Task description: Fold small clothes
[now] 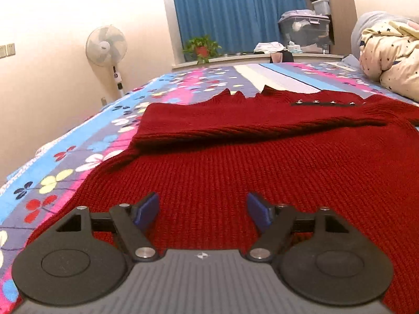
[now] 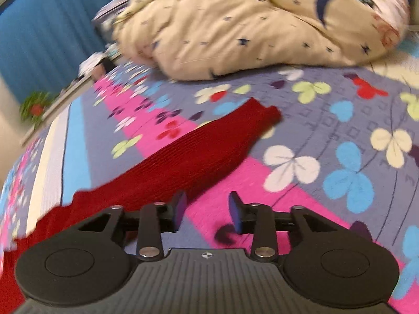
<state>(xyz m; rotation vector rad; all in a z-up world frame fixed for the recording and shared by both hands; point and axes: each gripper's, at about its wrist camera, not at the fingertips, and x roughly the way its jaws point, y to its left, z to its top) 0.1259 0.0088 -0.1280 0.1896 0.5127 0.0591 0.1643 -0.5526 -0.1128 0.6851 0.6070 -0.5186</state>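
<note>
one red sweater (image 1: 262, 162) — two grippers, jaws apart

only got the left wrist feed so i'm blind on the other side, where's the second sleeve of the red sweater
Observer: The right sleeve lies stretched out flat on the floral bedspread, not folded in.
Operator: are the right tongs holding it
Observer: No. The right tongs are open and empty, over the sleeve's lower edge.
Operator: anything in the way past the cuff
Observer: A cream star-print duvet is bunched up beyond the cuff, apart from it.
</note>
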